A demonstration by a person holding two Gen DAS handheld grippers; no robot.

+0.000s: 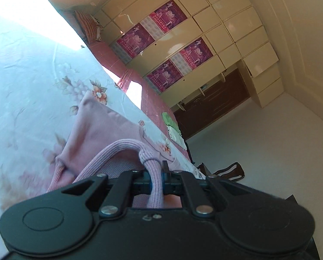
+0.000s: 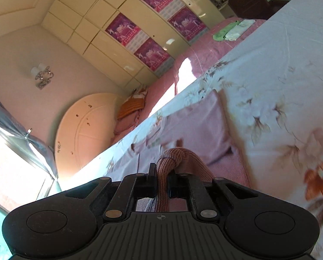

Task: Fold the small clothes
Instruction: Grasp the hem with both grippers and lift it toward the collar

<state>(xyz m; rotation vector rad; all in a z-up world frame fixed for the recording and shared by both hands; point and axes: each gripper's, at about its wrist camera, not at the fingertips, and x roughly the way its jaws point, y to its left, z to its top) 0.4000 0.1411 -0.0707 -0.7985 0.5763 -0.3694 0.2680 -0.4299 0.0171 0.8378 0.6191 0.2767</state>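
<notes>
At the lower middle of the left wrist view, the left claw [image 1: 156, 173] is closed tightly on the ribbed hem of a pink garment [image 1: 100, 125]. In the right wrist view, the right claw [image 2: 162, 173] is pinched in the same way on the ribbed edge of this garment [image 2: 193, 121]. The rest of the garment is spread on the floral bedsheet [image 1: 20, 75] beyond both claws. Folded green and white cloths [image 2: 232, 30] are seen far away, at the upper right of the right view
</notes>
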